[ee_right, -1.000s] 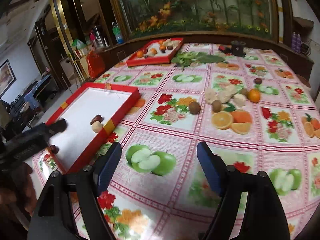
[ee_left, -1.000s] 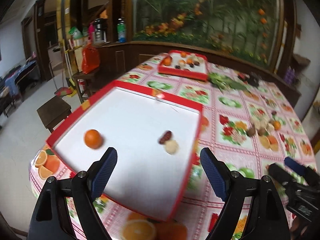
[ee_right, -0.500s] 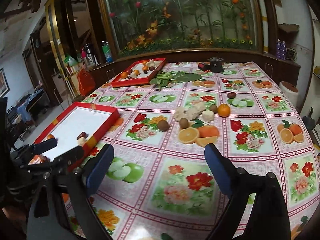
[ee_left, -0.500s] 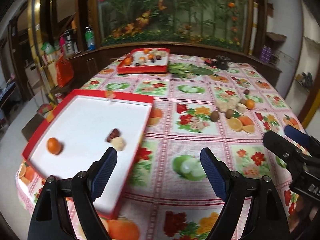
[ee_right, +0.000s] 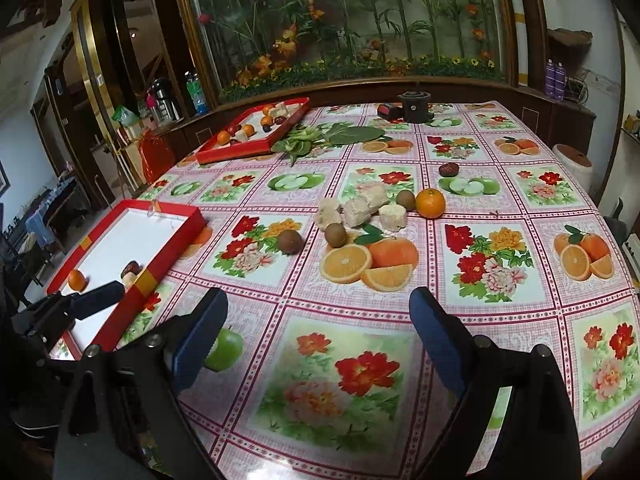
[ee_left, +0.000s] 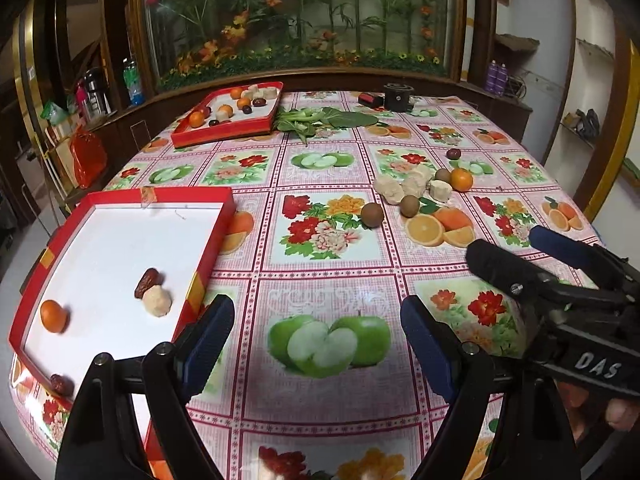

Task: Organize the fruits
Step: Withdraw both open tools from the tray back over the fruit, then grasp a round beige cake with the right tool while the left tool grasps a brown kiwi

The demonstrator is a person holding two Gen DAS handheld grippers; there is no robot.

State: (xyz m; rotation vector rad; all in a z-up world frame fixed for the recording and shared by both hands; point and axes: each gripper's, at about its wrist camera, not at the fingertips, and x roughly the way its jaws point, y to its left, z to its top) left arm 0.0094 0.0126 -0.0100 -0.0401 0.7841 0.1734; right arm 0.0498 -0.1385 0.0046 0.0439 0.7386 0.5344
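1. Since a second earlier, the left gripper (ee_left: 316, 334) had swung rightward off the near red tray (ee_left: 210, 248); it now hung over the tablecloth (ee_left: 320, 272) with its jaws wide and nothing between them. The right gripper (ee_right: 318, 332) was likewise spread wide and empty, and the loose fruits sat nearer in its view.
2. A dark fruit (ee_left: 62, 384) at the tray's near corner was partly cut off by the rim (kind unclear).
3. The tray held an orange (ee_left: 53, 315), a red date (ee_left: 148, 281) and a pale lump (ee_left: 158, 301) touching it. The loose pile (ee_right: 370, 208), with another orange (ee_right: 430, 203) and brown round fruits, lay well apart, mid-table. A far red tray (ee_left: 224, 130) and greens (ee_left: 324, 118) stood beyond.
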